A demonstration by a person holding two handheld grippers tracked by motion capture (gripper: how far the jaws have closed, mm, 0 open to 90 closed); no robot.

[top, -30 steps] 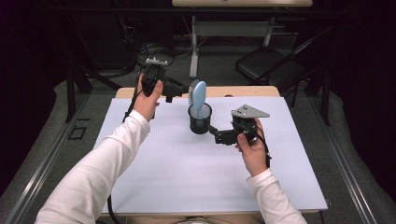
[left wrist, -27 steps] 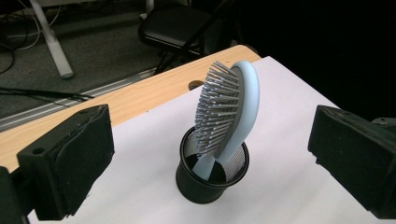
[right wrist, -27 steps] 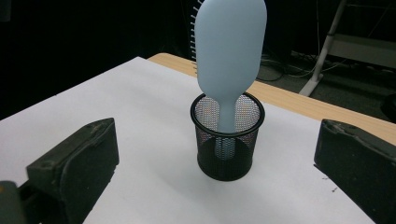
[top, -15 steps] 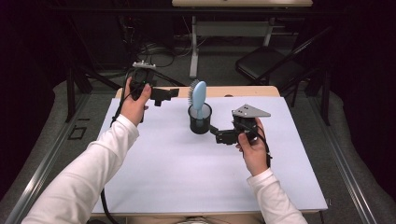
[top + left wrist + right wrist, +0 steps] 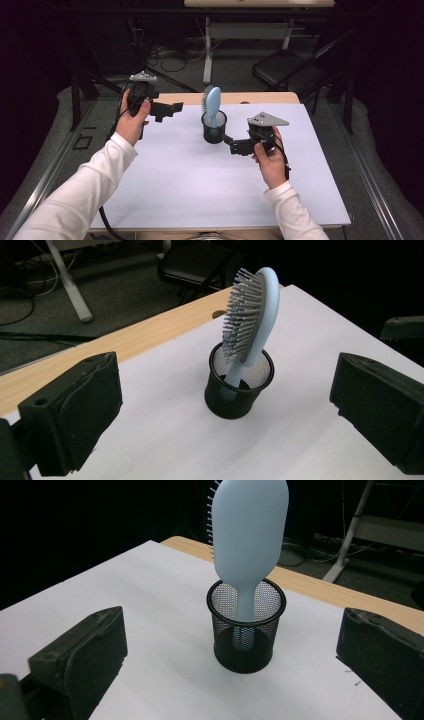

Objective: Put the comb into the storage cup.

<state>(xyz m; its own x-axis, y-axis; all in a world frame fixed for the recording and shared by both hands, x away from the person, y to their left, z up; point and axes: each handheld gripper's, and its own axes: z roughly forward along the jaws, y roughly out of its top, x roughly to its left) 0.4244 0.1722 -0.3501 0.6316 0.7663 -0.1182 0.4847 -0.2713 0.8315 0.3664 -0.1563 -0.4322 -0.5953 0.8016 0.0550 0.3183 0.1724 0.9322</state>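
Note:
A light blue hairbrush (image 5: pixel 212 102) stands handle-down in a black mesh cup (image 5: pixel 214 132) at the far middle of the white table sheet (image 5: pixel 200 190). It leans slightly, with its bristles facing the left gripper. My left gripper (image 5: pixel 167 109) is held above the table to the left of the cup, open and holding nothing. My right gripper (image 5: pixel 234 145) sits low just to the right of the cup, open, with its jaws pointing at it. In the left gripper view the cup (image 5: pixel 239 387) and brush (image 5: pixel 250 315) stand ahead between the wide-spread jaws. The right gripper view shows the brush's smooth back (image 5: pixel 250 525) over the cup (image 5: pixel 247 632).
A bare wooden strip (image 5: pixel 250 97) with a small hole runs along the far table edge. Beyond it on the floor are a black chair (image 5: pixel 290 75), a desk leg (image 5: pixel 207 55) and cables (image 5: pixel 165 57). Dark frame rails run along both sides of the table.
My left gripper has drawn back to the left, away from the brush and cup. The right gripper, the cup and the brush have stayed in place.

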